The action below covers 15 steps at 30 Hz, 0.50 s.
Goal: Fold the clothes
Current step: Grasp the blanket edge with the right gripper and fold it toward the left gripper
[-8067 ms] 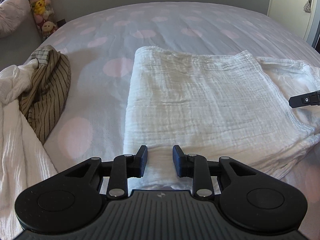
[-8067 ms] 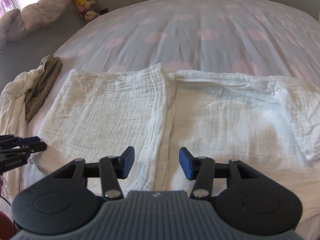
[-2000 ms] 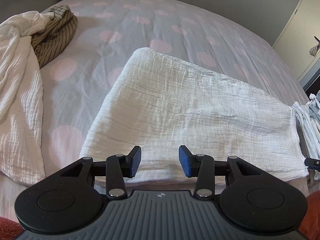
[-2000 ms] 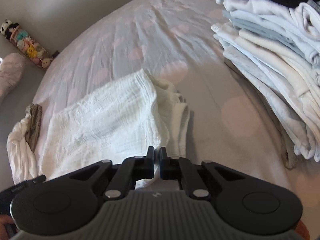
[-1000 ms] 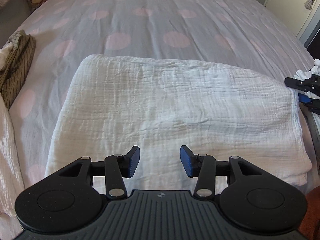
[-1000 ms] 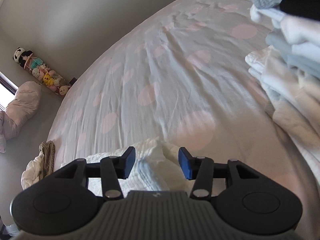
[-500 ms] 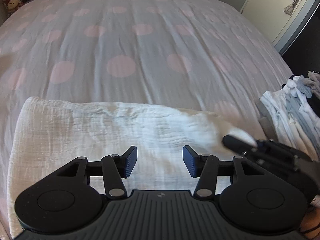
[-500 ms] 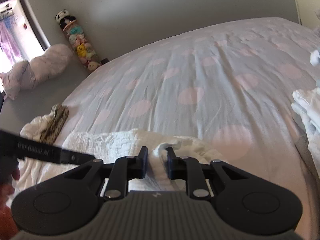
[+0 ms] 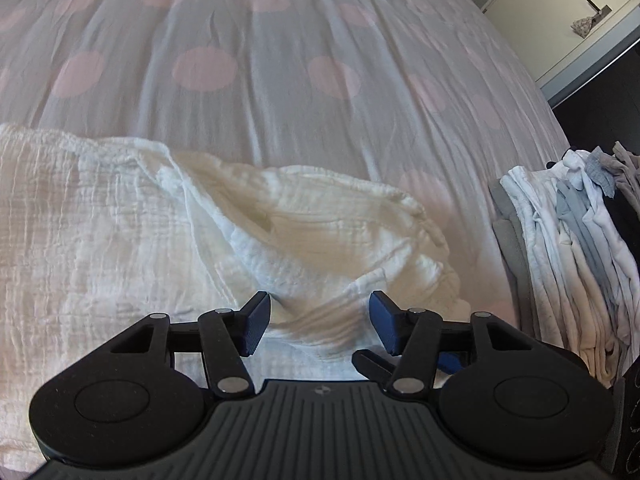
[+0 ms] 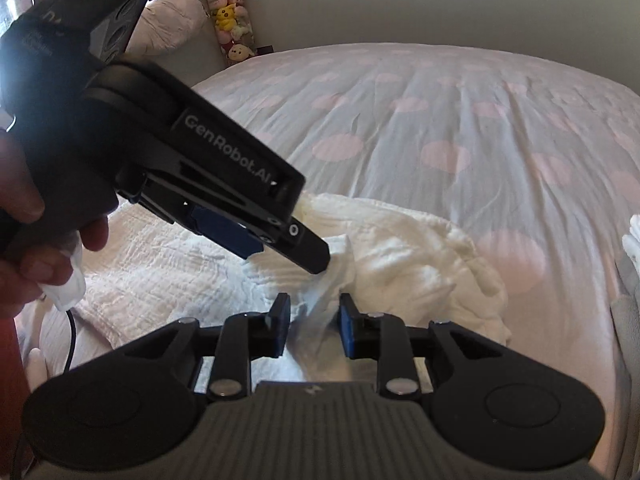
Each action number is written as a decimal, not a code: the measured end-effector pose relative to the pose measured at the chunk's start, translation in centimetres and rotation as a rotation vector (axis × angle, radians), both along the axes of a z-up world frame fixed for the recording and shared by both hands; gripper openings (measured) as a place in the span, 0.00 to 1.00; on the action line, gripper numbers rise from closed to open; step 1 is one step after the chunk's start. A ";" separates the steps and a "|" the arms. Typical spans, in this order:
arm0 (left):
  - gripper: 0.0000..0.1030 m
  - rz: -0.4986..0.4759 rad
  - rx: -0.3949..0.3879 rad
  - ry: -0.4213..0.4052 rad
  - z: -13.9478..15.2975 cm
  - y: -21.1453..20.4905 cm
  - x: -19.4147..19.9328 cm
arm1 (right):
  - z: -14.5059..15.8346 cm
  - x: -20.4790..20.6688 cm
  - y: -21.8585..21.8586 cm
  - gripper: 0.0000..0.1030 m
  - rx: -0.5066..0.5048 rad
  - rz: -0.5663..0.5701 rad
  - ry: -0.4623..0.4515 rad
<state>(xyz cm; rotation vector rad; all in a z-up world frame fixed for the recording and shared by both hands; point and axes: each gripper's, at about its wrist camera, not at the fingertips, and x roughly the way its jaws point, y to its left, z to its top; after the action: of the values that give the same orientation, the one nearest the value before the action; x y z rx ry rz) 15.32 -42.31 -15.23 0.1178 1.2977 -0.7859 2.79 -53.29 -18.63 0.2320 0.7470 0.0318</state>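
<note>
A white muslin cloth [image 9: 120,240] is lying on the polka-dot bed cover [image 9: 280,60], its left part flat and folded, its right end bunching up into a loose hump beside the stack of folded clothes [image 9: 568,264].

The left gripper [image 9: 318,322] is hovering low over that hump with its fingers spread wide, gripping nothing; in the right wrist view it [image 10: 296,248] is reaching in from the left, its tip touching the raised fabric. The right gripper [image 10: 312,322] is sitting at the near edge of the cloth with a ridge of muslin rising between its fingers, which are parted a little; whether they are actually pinching it or only flanking it is hard to tell.

Judging from this, the end of the cloth is being gathered for another fold leftward. The risks: the crinkled muslin may be slipping out of a loose grip, only the top layer may be getting caught so the layers separate, and the two grippers, working this close, may be knocking together or dragging the folded part askew.
</note>
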 end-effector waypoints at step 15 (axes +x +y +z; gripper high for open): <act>0.51 0.007 -0.011 0.008 -0.4 1.9 -0.2 | -1.2 -0.1 -2.2 0.55 0.139 -0.048 -0.028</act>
<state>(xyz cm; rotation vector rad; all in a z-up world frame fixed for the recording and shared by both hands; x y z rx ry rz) 15.09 -40.42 -15.59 0.1011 1.3005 -0.7878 2.68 -55.53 -19.82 0.3810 0.7120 0.0409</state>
